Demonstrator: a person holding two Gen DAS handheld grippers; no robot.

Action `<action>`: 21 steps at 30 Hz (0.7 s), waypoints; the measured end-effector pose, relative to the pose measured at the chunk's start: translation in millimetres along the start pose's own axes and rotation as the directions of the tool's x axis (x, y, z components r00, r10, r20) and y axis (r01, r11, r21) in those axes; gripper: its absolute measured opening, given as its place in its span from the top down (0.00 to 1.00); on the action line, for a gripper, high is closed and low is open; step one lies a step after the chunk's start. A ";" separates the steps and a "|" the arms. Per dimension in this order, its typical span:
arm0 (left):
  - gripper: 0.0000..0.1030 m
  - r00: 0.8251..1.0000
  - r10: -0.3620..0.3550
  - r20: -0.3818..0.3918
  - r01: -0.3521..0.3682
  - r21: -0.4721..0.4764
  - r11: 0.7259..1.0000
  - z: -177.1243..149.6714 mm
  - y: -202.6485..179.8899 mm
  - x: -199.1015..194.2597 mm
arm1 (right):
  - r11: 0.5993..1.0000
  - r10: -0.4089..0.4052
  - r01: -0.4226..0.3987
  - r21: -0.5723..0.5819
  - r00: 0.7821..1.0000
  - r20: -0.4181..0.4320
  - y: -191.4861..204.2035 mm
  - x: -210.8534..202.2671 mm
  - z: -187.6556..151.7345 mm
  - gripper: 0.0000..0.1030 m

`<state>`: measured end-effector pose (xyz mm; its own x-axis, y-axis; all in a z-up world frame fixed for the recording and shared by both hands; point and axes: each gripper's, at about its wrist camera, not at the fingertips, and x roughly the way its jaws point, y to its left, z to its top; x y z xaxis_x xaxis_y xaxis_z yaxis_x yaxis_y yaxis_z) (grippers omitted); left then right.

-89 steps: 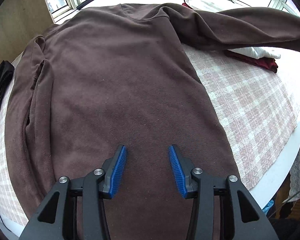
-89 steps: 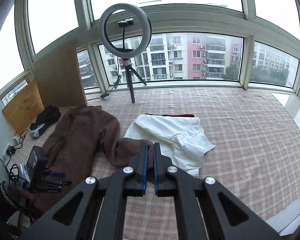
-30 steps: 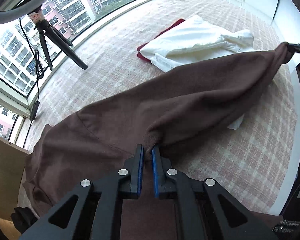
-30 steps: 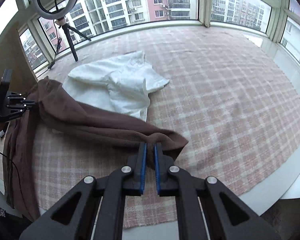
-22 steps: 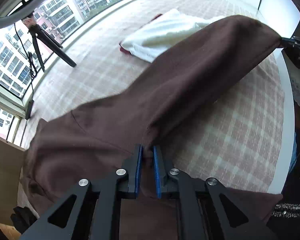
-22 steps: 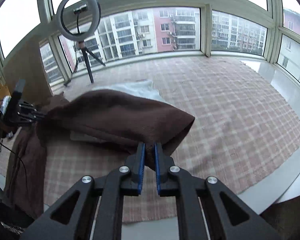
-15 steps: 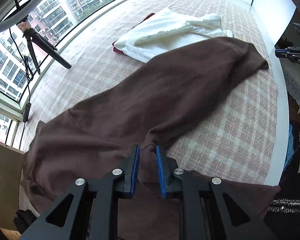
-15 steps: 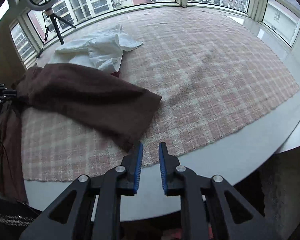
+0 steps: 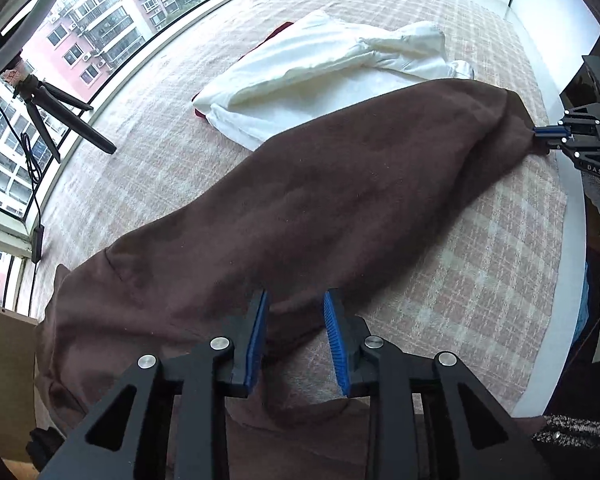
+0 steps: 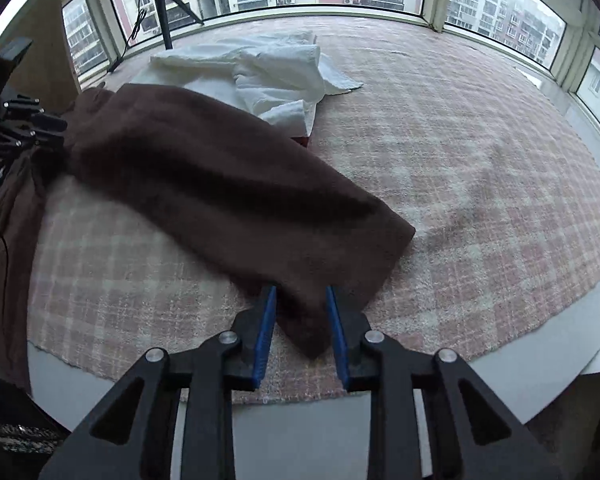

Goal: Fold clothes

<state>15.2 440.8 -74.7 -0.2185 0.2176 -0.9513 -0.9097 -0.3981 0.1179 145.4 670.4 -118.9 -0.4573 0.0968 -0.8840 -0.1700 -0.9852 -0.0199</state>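
While low, left gripper seemingly open, sweater

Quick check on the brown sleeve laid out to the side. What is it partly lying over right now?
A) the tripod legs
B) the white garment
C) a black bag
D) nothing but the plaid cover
B: the brown sleeve overlaps the near edge of the white garment.
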 end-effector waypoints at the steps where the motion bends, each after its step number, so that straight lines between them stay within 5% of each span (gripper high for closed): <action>1: 0.73 1.000 0.002 -0.001 -0.002 -0.005 1.000 0.1 -3.5 -1.3 | 0.999 -0.020 0.021 -0.043 0.999 0.031 2.1 -9.1 2.5 0.96; 5: 0.73 1.000 -0.021 0.006 0.022 -0.011 1.000 2.3 -23.3 -8.4 | 0.975 -0.052 0.095 -0.203 0.977 0.208 7.5 -60.9 5.9 0.96; 8: 0.73 1.000 -0.025 0.009 0.025 -0.006 1.000 4.0 -37.3 -12.2 | 0.958 0.086 -0.077 -0.277 0.996 0.019 3.9 -54.2 -3.5 0.91; 10: 0.73 0.999 -0.030 0.012 0.030 -0.011 0.999 6.1 -46.2 -14.4 | 0.974 0.173 -0.172 -0.144 0.985 -0.008 -27.0 -51.7 -0.7 0.89; 12: 0.73 0.999 -0.041 0.018 0.041 -0.015 0.999 10.1 -57.4 -16.5 | 0.966 0.259 -0.259 -0.004 0.966 -0.017 -58.6 -49.4 2.5 0.86; 15: 0.73 0.997 -0.071 0.037 0.071 -0.003 0.997 18.2 -78.2 -18.6 | 0.941 0.294 -0.305 0.148 0.951 0.093 -108.2 -36.5 25.2 0.61; 16: 0.73 0.995 -0.085 0.043 0.086 -0.009 0.996 18.5 -82.2 -20.4 | 0.937 0.308 -0.318 0.146 0.947 0.089 -115.5 -25.4 35.0 0.54; 21: 0.72 0.995 -0.091 0.046 0.096 -0.124 0.988 -8.2 -74.6 -28.5 | 0.936 0.351 -0.352 0.000 0.935 -0.047 -92.7 29.3 54.0 0.52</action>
<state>92.1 457.0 -58.7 -0.1502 0.2935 -0.9441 -0.8758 -0.4826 -0.0107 100.7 772.2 -117.7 -0.4466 -0.2622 -0.8555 0.0017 -0.9563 0.2923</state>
